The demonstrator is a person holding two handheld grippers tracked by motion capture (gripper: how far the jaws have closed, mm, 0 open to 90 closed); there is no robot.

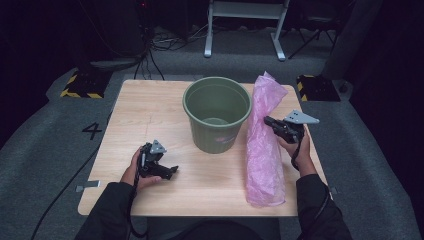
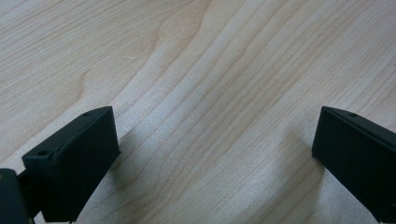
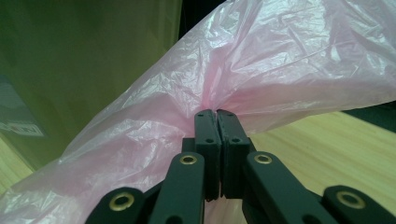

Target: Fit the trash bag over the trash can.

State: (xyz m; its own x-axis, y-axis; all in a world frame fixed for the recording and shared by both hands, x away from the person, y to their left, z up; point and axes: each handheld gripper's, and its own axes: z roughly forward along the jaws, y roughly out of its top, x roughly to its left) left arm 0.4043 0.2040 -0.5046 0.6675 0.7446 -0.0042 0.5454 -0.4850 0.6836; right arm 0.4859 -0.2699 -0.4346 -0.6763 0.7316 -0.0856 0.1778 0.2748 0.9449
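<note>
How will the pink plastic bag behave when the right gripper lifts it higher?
The pink plastic bag looks thin and crinkled, so it will probably hang limp and drape. It bunches where the right gripper pinches it, so it seems very light. It may brush the green bucket beside it.

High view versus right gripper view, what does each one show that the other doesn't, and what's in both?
High view: the whole wooden table, the left gripper resting on it with jaws apart, and the grey floor.
Right gripper view: the right gripper pinched shut on a fold of the pink plastic bag, film bunched at the tips.
Both: the bag and the green bucket beside it.
</note>
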